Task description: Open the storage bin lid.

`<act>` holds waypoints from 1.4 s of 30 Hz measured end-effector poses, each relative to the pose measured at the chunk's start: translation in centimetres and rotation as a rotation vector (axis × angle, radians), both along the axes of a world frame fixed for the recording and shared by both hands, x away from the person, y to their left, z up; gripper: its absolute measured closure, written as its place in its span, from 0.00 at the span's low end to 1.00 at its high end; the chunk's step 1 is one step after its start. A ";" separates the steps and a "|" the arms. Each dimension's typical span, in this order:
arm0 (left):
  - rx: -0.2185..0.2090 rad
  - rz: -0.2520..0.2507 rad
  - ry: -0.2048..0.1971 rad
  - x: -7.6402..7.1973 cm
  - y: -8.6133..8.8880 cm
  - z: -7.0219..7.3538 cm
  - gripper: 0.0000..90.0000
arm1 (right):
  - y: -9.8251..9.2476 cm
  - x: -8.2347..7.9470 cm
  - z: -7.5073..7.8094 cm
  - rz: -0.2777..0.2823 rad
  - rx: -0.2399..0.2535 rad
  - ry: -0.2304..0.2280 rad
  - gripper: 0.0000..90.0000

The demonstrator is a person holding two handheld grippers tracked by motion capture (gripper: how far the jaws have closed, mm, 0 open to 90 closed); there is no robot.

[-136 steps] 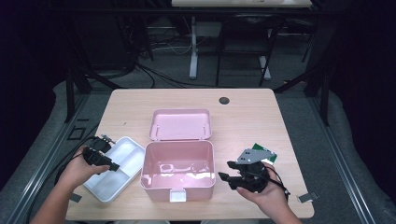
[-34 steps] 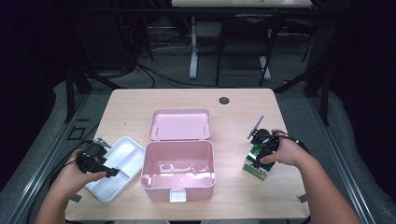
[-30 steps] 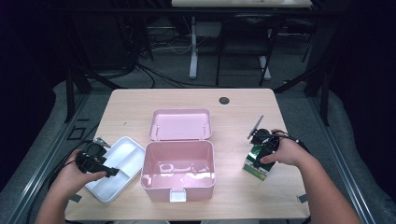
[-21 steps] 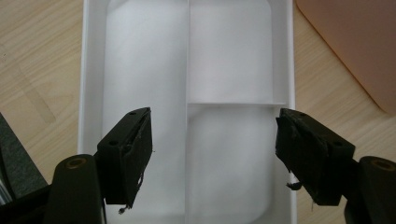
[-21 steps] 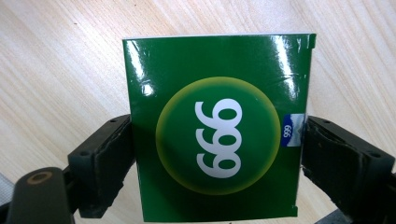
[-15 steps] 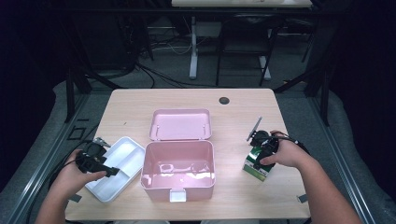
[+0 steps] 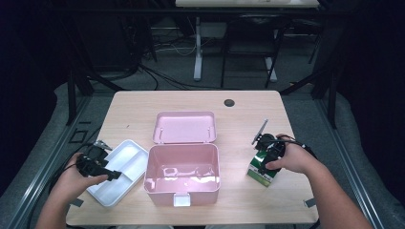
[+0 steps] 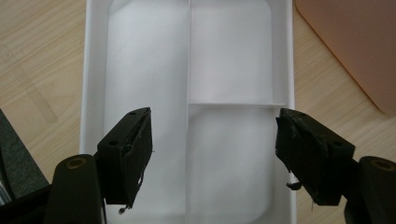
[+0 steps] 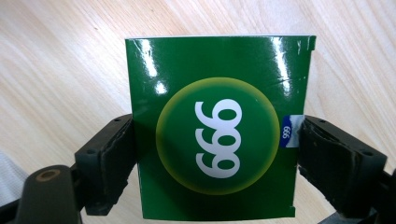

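- left gripper (image 7: 111,174) at table's (image 7: 143,105) front-left, held in person's left hand (image 7: 76,177); jaws spread wide, nothing between them
- left gripper view: jaws hang over white tray (image 8: 289,70), one jaw above the long compartment, other near the tray's far wall; thin divider (image 8: 188,51) runs down the middle, short cross wall splits one side in two
- white tray (image 7: 125,162) lies on the table just left of pink box, tilted a bit, its corner almost touching the box
- pink box (image 7: 153,179) sits at centre front, open, interior glossy; lid (image 7: 187,127) thrown back flat behind it, latch tab at the front wall
- small dark round spot (image 7: 229,102) near the table's far edge, well apart from everything
- green carton (image 7: 259,172) stands on the table right of the pink box, apart from it
- right gripper (image 7: 264,158) on the carton from above, right hand (image 7: 286,160) over it
- right gripper view: jaws on both sides of green carton (image 9: 215,135), left pad touching its edge, right pad at the blue side label; clamped on the carton, white 999 in a yellow-ringed circle facing the camera
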State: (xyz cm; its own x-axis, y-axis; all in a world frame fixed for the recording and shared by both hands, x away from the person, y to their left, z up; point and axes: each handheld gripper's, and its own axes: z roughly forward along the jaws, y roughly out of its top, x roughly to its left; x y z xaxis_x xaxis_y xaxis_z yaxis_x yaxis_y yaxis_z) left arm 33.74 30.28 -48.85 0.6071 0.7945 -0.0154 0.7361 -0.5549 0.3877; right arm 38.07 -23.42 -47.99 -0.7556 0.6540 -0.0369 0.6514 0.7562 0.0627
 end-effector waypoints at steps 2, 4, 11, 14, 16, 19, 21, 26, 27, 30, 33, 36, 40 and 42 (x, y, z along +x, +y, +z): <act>-0.003 -0.002 -0.002 0.0 0.0 0.1 0.31 | 0.0 -0.1 0.1 -0.006 0.037 -0.016 0.17; -0.004 -0.001 -0.005 0.0 0.0 0.1 0.31 | 0.3 -0.2 0.7 0.000 0.013 -0.014 0.17; 0.005 -0.003 0.002 0.0 0.2 0.0 0.31 | 0.8 -0.9 1.8 0.025 0.028 -0.021 0.17; -0.003 0.000 -0.009 -0.1 0.3 0.2 0.31 | 1.1 -1.2 2.5 0.036 0.023 -0.030 0.17; -0.007 0.004 -0.014 -0.1 0.3 0.3 0.31 | 1.2 -1.4 3.0 0.042 0.015 -0.038 0.17; -0.015 0.011 -0.016 -0.1 0.4 0.3 0.32 | 1.3 -1.4 3.8 0.059 0.012 -0.035 0.18; -0.016 0.014 -0.015 -0.1 0.4 0.3 0.32 | 1.4 -1.5 4.2 0.058 0.018 -0.033 0.18; -0.020 0.017 -0.014 -0.1 0.5 0.3 0.32 | 1.8 -1.6 5.2 0.093 -0.002 -0.038 0.18; -0.019 0.017 -0.017 -0.1 0.5 0.3 0.32 | 1.8 -1.6 5.3 0.096 0.009 -0.039 0.18; -0.020 0.016 -0.020 -0.1 0.5 0.4 0.32 | 2.1 -1.7 5.9 0.107 0.005 -0.042 0.18; -0.018 0.014 -0.019 -0.1 0.5 0.3 0.32 | 2.3 -1.7 6.5 0.118 0.001 -0.050 0.18; -0.018 0.014 -0.019 -0.1 0.6 0.3 0.32 | 2.5 -1.7 7.0 0.134 0.003 -0.053 0.18; -0.020 0.015 -0.019 -0.1 0.6 0.3 0.32 | 2.8 -1.7 7.7 0.163 -0.011 -0.057 0.18; -0.022 0.015 -0.019 -0.1 0.6 0.3 0.32 | 3.0 -1.8 8.0 0.182 -0.016 -0.062 0.18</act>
State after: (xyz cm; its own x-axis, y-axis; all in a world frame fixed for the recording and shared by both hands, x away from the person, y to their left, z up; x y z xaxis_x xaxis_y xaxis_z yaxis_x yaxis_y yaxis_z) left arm 33.65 30.84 -48.52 0.5958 0.8029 -0.0214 0.7364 -0.5354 0.4136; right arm 36.29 -20.42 -40.00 -0.8574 0.5056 -0.0962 0.4990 0.8624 0.0852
